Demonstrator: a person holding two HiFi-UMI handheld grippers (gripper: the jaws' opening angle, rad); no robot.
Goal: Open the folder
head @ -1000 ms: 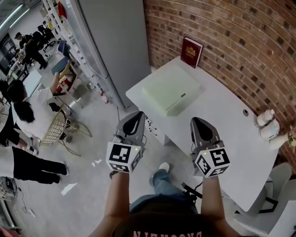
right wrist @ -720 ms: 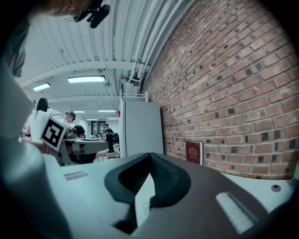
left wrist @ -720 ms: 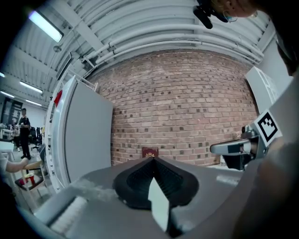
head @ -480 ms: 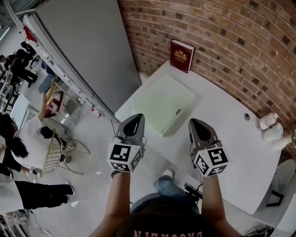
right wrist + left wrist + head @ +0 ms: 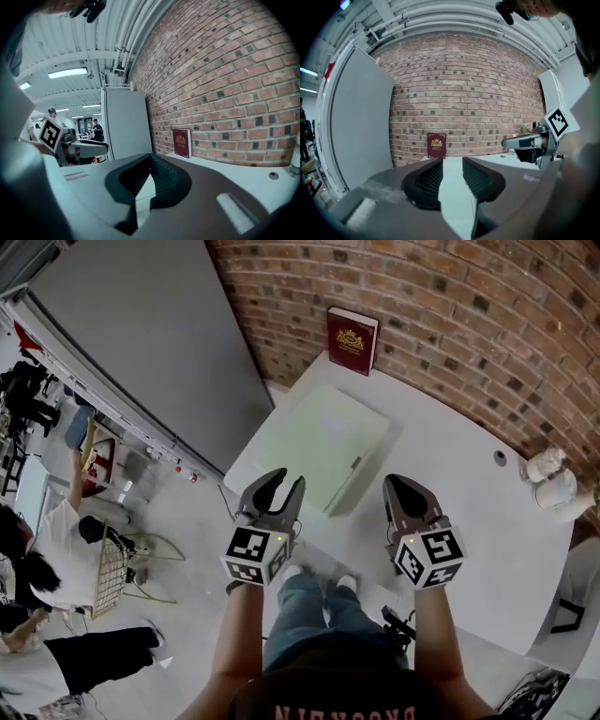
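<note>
Head view: folder (image 5: pixel 330 442), pale green, lies closed and flat on the white table (image 5: pixel 469 512). Its long axis runs from the table's near edge toward the red book (image 5: pixel 352 339) standing against the brick wall (image 5: pixel 487 324). A small tab (image 5: pixel 354 463) sits on its right long edge, likely the opening side.

The folder lies ahead of both your grippers, in the gap between them, and neither touches it.

- Left gripper (image 5: pixel 279 486): its jaws have just been opening and stand apart with nothing gripped. The left gripper view shows the folder's pale surface through the gap, beyond the tips. This is the nearer one, just beside the folder's near left corner.
- Right gripper (image 5: pixel 401 486): jaws closed together, empty, a little further off and facing the tab edge.

Judgement: the left goes in along the near edge, or you open the right for the tab.
</note>
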